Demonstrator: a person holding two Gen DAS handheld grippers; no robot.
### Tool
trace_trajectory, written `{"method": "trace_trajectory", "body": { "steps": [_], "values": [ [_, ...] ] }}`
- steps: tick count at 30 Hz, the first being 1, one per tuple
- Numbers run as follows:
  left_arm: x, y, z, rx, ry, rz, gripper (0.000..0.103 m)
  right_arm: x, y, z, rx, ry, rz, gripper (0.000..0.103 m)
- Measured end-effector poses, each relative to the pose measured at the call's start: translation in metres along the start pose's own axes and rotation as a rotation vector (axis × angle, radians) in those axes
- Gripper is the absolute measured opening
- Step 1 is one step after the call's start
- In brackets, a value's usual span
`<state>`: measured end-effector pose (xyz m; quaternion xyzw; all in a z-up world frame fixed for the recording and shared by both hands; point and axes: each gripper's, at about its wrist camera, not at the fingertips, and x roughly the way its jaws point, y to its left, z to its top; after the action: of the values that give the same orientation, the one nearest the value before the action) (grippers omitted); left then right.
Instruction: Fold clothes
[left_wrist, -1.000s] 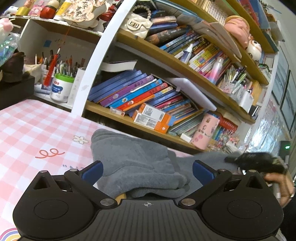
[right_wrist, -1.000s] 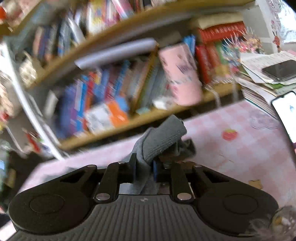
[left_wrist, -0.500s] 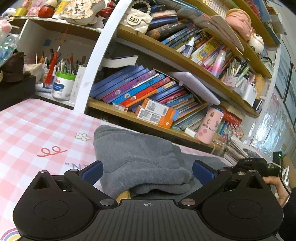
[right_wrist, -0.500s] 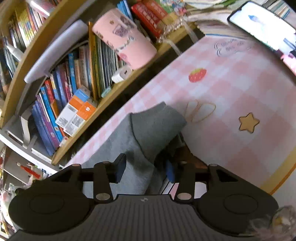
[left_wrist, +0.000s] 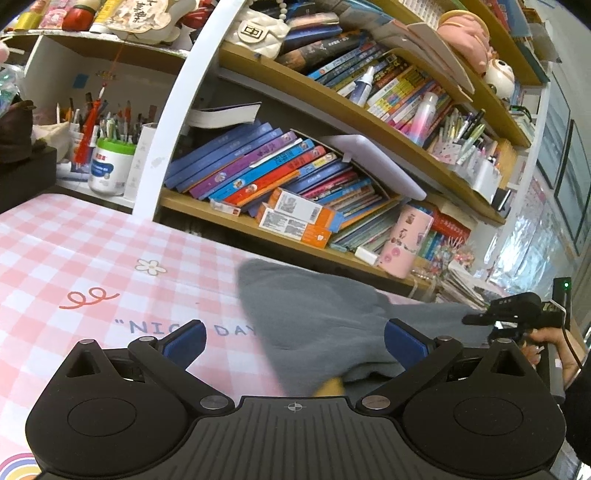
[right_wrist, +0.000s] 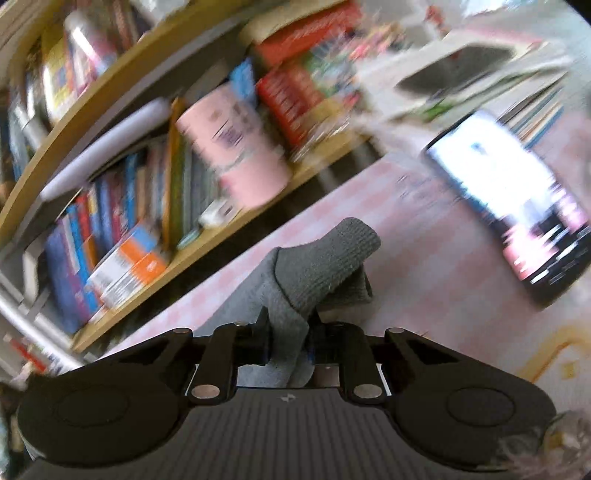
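Here the grey garment (left_wrist: 317, 321) lies on the pink checked surface (left_wrist: 92, 266) in front of the bookshelf (left_wrist: 332, 236), its long axis running across the left wrist view from a rounded, bunched end near the middle toward the right edge, where a stretched strip of it reaches the right tongs (left_wrist: 476, 319). It is a soft, fleecy grey cloth, folded over itself into thick layers, with a small yellow patch showing at its near edge. In the right wrist view a ribbed cuff (right_wrist: 328, 258) sticks up and away to the right past the fingertips, a sleeve-like tube with a seam where the rib meets the plain knit. The right tongs (right_wrist: 288, 328) have just been closing and are pinching this sleeve, cloth bunched between the two fingers. The left tongs (left_wrist: 293, 338) are spread wide, their blue pads (left_wrist: 184, 341) apart; the garment's near part lies between them and up against the right pad. A lit phone (right_wrist: 509, 206) lies on the surface to the right, blurred.
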<state>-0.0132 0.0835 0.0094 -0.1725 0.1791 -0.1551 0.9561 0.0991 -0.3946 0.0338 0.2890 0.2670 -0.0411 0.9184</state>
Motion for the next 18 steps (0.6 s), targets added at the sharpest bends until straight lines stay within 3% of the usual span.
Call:
{"method": "trace_trajectory", "body": {
  "steps": [3, 6, 12, 16, 18],
  "values": [
    [-0.001, 0.000, 0.000, -0.007, -0.006, -0.010, 0.103, -0.015, 0.000, 0.007, -0.030, -0.059, -0.053, 0.016],
    [-0.002, -0.001, 0.000, -0.009, -0.010, -0.018, 0.103, -0.033, 0.020, 0.008, -0.110, -0.109, -0.025, 0.016],
    [-0.003, 0.000, 0.001, -0.012, -0.016, -0.020, 0.103, -0.064, 0.111, -0.028, -0.509, -0.211, 0.160, 0.016],
    [-0.004, 0.001, 0.001, -0.023, -0.025, -0.021, 0.103, -0.057, 0.158, -0.072, -0.624, -0.119, 0.323, 0.016],
    [-0.005, 0.003, 0.002, -0.032, -0.031, -0.027, 0.103, -0.044, 0.174, -0.099, -0.678, -0.027, 0.376, 0.017]
  ]
}}
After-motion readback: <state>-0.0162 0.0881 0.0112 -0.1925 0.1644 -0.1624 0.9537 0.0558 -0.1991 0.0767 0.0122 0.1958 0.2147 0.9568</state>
